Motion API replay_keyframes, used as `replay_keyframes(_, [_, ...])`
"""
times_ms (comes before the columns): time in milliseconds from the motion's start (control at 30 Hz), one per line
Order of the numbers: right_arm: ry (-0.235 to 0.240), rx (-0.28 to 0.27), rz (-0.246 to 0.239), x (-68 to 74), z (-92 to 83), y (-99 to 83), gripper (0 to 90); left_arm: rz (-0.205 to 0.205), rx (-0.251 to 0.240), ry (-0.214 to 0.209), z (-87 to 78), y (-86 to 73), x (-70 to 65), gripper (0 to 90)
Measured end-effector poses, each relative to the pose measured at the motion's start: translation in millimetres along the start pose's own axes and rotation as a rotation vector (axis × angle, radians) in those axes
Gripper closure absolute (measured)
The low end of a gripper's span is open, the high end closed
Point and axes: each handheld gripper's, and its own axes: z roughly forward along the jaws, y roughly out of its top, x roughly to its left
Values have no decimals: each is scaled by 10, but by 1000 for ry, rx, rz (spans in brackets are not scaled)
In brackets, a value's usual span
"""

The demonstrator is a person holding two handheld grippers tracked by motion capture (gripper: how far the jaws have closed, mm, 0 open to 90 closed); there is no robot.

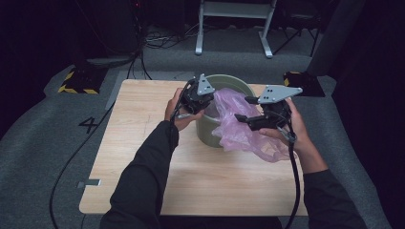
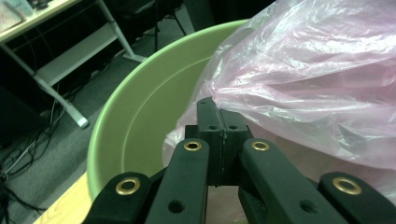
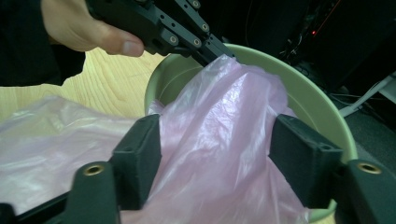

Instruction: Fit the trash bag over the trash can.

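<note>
Pinching one pink bag (image 2: 303, 70) over one green bin (image 2: 140, 116), left tool (image 2: 219, 122).

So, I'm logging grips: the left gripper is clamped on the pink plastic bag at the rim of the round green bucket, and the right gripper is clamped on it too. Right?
Not quite. The right gripper is open: in the right gripper view its jaws stand apart with the pink plastic bag loose between them. The left gripper is clamped on it at the round green bucket rim.

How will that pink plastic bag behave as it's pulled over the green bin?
Probably floppy: the pink plastic bag drapes in folds over the green bin. Likely light: the left gripper lifts a pinched edge. Its glossy film looks slippery.
</note>
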Motion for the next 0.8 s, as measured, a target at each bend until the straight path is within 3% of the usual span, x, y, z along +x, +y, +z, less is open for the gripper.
replay_keyframes(200, [-35, -33, -1, -13, -168, -73, 257, -55, 18, 29, 25, -80, 137, 899])
replay_keyframes(400, [-19, -62, 5, -25, -324, -120, 258, -89, 29, 49, 24, -137, 221, 898])
replay_keyframes(533, [25, -67, 36, -35, -450, -229, 259, -110, 27, 53, -3, -164, 260, 898])
replay_keyframes(667, [95, -80, -4, 39, -553, -350, 225, -109, 33, 61, -17, -170, 271, 898])
replay_keyframes(800, [129, -79, -43, 118, -580, -414, 248, -119, 45, 61, -9, -186, 292, 898])
